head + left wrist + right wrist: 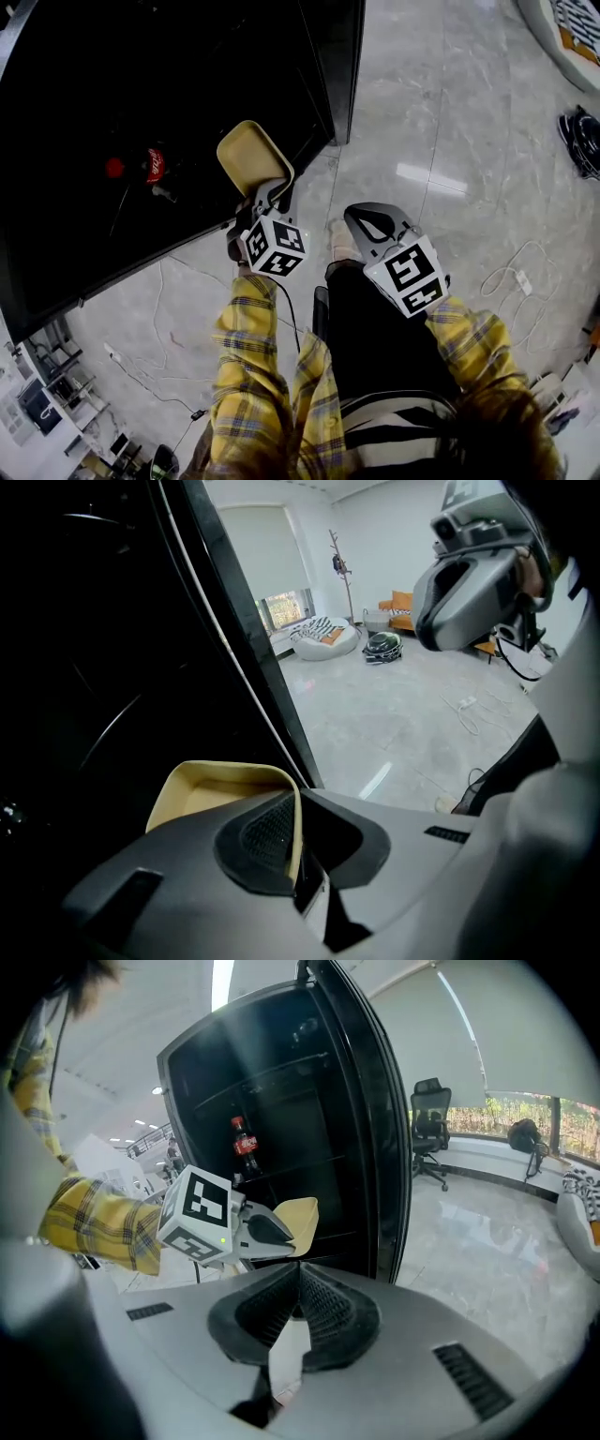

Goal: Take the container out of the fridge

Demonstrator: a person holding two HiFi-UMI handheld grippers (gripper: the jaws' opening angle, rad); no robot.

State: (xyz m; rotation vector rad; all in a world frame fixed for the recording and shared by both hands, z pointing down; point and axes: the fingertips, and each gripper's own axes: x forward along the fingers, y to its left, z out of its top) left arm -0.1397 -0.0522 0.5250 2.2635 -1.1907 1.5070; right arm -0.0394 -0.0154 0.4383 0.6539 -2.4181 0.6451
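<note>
A shallow cream-yellow container hangs in the air just outside the black fridge. My left gripper is shut on its near rim. In the left gripper view the container's wall runs between the two pads, with the left gripper clamped on it. The right gripper view shows the container held out in front of the fridge's dark shelves. My right gripper hovers to the right of the left one, over the floor. The right gripper is shut with nothing between its pads.
A cola bottle stands on a shelf inside the fridge. The fridge's open front edge stands just right of the container. Cables lie on the grey marble floor. An office chair stands by the far window. The person's foot is below the grippers.
</note>
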